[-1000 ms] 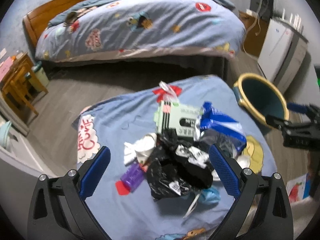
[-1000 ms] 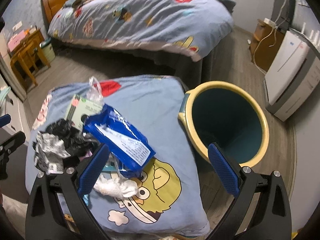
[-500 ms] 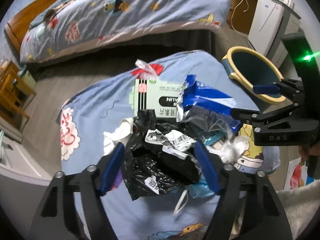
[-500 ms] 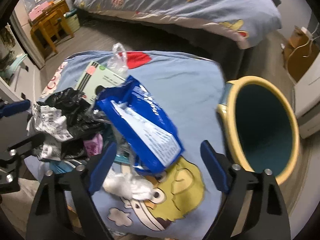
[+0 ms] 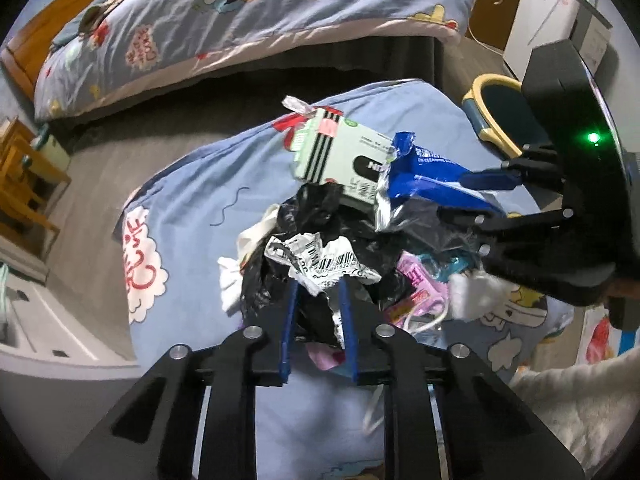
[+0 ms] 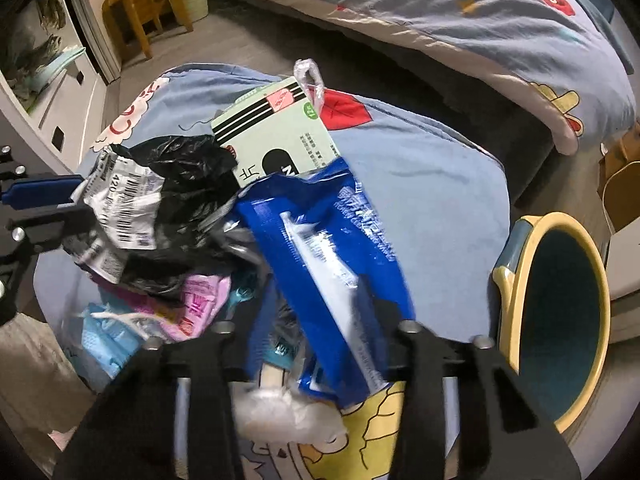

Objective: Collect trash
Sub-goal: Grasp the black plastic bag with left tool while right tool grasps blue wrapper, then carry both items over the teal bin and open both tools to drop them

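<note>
A heap of trash lies on a blue cartoon-print cover (image 5: 192, 200). My left gripper (image 5: 319, 282) points down into it, its jaws closing, the blue pads pinching a black plastic bag (image 5: 320, 220) with a crumpled white barcode label. My right gripper (image 6: 320, 320) is also closing, and a blue foil wrapper (image 6: 328, 240) is clamped between its jaws. In the left wrist view the right gripper (image 5: 468, 196) bites the wrapper (image 5: 432, 184) from the right. A green-and-white box (image 6: 280, 136) leans behind the heap.
A yellow-rimmed teal bin (image 6: 560, 300) stands on the floor right of the cover. A pink packet (image 6: 196, 304), a white tissue wad (image 6: 280, 412) and a light blue mask (image 6: 100, 336) lie under the heap. A bed (image 5: 240, 12) is behind, a wooden chair (image 6: 140, 8) at left.
Both grippers came down onto the heap and their jaws went from wide apart to nearly together, the left around the black bag, the right around the blue wrapper.
</note>
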### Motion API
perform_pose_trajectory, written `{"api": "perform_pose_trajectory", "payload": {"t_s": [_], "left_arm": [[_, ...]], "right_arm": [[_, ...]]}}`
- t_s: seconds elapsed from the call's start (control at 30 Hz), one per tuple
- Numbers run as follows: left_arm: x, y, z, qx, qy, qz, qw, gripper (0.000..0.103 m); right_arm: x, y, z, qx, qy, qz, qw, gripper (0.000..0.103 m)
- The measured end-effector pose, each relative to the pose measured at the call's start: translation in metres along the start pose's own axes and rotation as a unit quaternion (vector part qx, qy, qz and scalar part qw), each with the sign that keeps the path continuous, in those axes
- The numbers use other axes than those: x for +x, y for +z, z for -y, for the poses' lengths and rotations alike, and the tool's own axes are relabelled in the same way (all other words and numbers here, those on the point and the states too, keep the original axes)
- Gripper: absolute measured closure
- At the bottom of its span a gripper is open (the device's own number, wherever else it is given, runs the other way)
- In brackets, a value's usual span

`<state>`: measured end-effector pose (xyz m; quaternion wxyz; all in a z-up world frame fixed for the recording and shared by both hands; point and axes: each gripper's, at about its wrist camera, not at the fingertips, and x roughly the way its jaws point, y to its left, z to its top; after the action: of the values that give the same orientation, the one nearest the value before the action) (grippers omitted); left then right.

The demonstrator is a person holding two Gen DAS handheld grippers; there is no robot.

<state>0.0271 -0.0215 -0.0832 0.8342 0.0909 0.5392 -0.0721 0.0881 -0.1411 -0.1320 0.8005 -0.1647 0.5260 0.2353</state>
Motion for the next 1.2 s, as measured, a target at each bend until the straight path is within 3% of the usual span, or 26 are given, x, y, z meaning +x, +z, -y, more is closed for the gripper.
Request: {"api": "perform_pose_trajectory", "payload": {"t_s": [0.23, 0.47, 0.73, 1.0, 1.2], "left_arm": [[-0.026, 0.012, -0.008, -0.005, 0.0, 0.045, 0.999, 0.099], [-0.034, 0.019, -0.013, -0.017, -0.01, 0.065, 0.9977, 0.1], [-0.068, 0.043, -0.015, -0.029, -0.006, 0.147, 0.9887, 0.1], [-0.073, 0.078, 0.025, 0.004, -0.046, 0.173, 0.9839, 0.1], [-0.056, 0.105, 0.082, 0.033, -0.108, 0.177, 0.9777, 0.1]], "right_arm": [[-0.021, 0.004, 0.022, 0.031, 0.03, 0.015, 0.999, 0.089], [-0.053, 0.01, 0.048, 0.085, 0.053, 0.049, 0.994, 0.089], [-0.085, 0.011, 0.084, 0.125, 0.015, 0.085, 0.988, 0.089], [-0.086, -0.022, 0.172, 0.25, -0.053, 0.085, 0.963, 0.089], [-0.076, -0.062, 0.226, 0.344, -0.115, 0.072, 0.929, 0.089]]}}
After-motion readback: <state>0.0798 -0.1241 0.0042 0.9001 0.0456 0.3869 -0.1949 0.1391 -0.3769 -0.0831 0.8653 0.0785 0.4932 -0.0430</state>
